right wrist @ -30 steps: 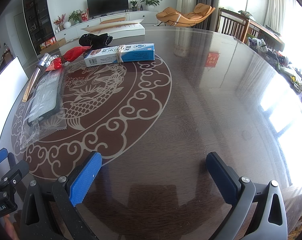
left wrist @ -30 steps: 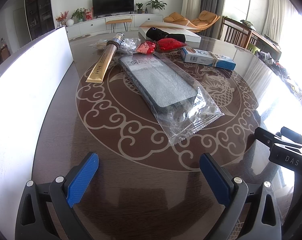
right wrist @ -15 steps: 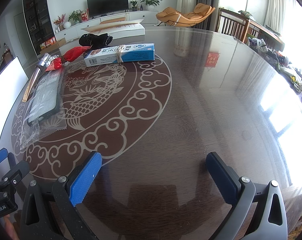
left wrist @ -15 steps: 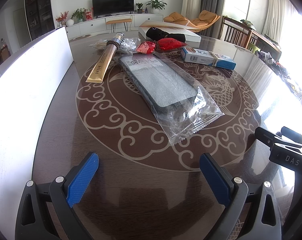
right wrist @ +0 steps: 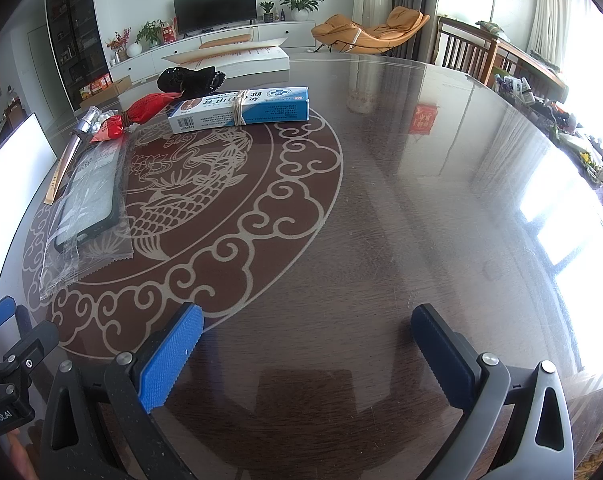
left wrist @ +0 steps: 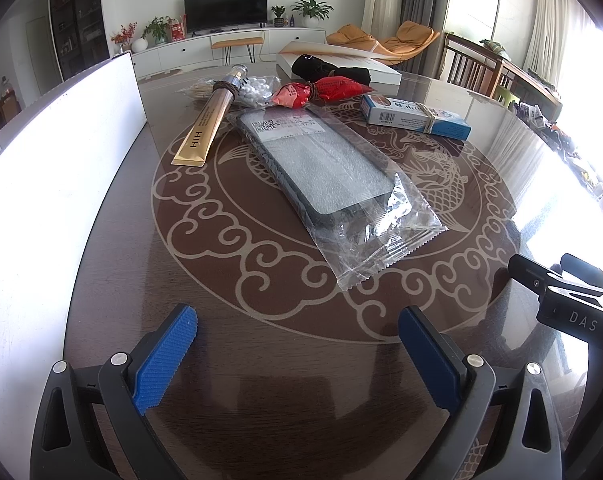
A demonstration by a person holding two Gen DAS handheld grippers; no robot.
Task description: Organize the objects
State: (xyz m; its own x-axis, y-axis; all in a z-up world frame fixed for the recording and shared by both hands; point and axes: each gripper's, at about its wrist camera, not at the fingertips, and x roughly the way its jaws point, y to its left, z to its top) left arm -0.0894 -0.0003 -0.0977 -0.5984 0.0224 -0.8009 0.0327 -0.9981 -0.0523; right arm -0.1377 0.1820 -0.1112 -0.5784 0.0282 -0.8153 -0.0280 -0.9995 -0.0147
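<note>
From the left wrist view, a round dark table (left wrist: 113, 240) with a pale cloud-and-fish inlay fills the frame, a white board (left wrist: 53, 168) standing along its left edge; behind are a television (left wrist: 226, 7), potted plants and an orange lounge chair (left wrist: 385, 38). The left gripper (left wrist: 297, 340) hangs just above bare tabletop, its blue pads spread wide and empty. Ahead of it lies a dark phone case in a clear plastic sleeve (left wrist: 325, 172); beyond that, a gold tube (left wrist: 207, 126), a bag of white beads (left wrist: 255, 88), a red packet (left wrist: 317, 90), black cloth (left wrist: 325, 68) and a blue-and-white box (left wrist: 415, 116) bound with a rubber band. Nothing has shifted from the earlier frames. Part of the right gripper's body is cut off at the right edge.

From the right wrist view, the right gripper (right wrist: 307, 336) is likewise wide apart and empty over glossy, glare-washed tabletop (reflections blur the far right side). The box (right wrist: 241, 110) sits well ahead, the sleeved case (right wrist: 89, 196) at the far left. This view too matches the earlier one. The bead bag is mostly hidden behind the red packet (right wrist: 141, 114).
</note>
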